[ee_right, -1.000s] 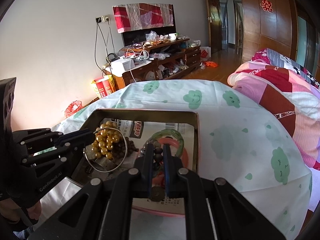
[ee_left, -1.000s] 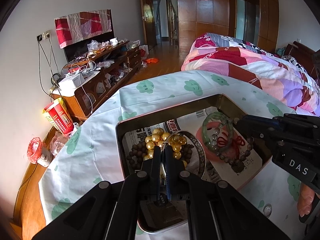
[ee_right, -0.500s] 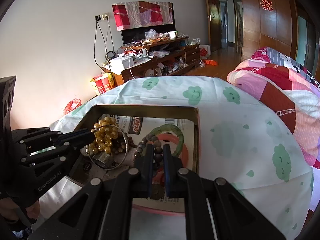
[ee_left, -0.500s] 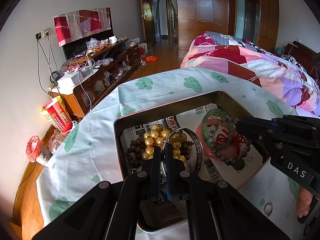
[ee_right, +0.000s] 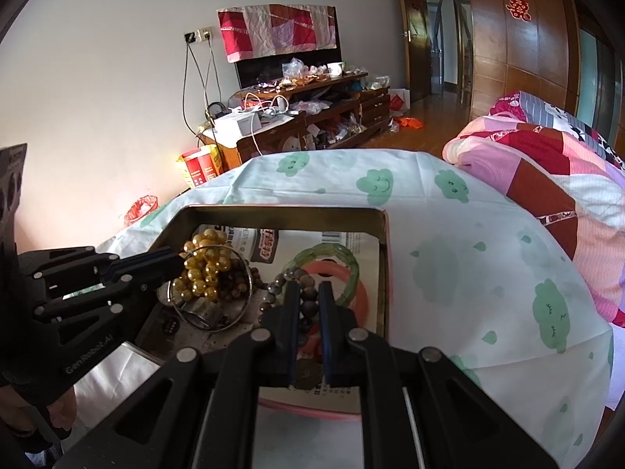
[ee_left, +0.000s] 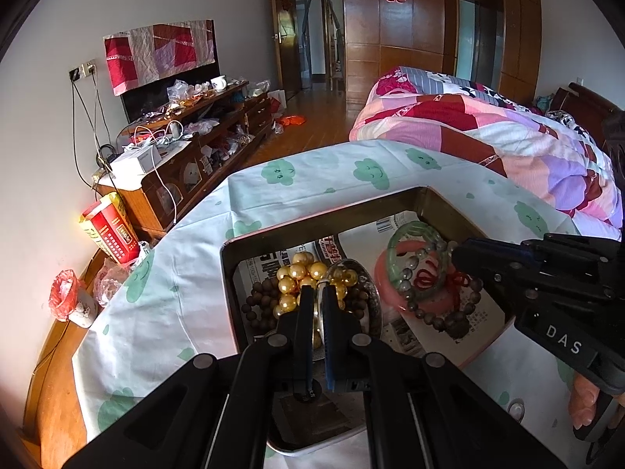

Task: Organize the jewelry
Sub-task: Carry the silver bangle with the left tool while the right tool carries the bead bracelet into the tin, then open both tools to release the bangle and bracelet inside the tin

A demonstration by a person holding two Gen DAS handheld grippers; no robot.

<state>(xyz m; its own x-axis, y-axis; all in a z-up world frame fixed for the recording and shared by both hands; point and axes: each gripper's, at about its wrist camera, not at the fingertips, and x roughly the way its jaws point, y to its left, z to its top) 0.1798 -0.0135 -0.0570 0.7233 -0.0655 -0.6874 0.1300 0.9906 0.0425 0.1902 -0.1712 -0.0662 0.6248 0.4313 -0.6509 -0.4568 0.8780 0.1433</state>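
Our counter (ee_left: 320,183) is draped in a pale cloth printed with green smiling clouds, and a dark metal tray (ee_left: 312,222) lined with newspaper sits on it, directly ahead of both tools. Beyond the counter we see a wooden floor, a cluttered TV cabinet (ee_right: 312,117) against the white wall with a red patchwork cloth (ee_right: 277,31) hung above it, and a bed (ee_left: 488,133) under a pink and red quilt off to the right of the tools.

Our left tool (ee_left: 317,293) is clamped on a thin silver bangle (ee_right: 211,293); gold beads (ee_left: 300,277) and dark brown beads (ee_left: 259,305) lie in a heap just past its tips. Our right tool (ee_right: 308,289) has its jaws pressed together on a string of grey-brown beads (ee_left: 433,312), which lies over a green bangle (ee_right: 336,262) and a pink bangle (ee_right: 351,293) in the right half of the tray.

The left view shows a red cord (ee_left: 429,277) among those beads, and a fingertip (ee_left: 582,402) under the right tool's handle. The right view shows the silver bangle's full ring lying around the gold beads, and part of a hand (ee_right: 58,414) below the left tool. Only the left view shows a dark headboard (ee_left: 586,101) at the far end of the bed.
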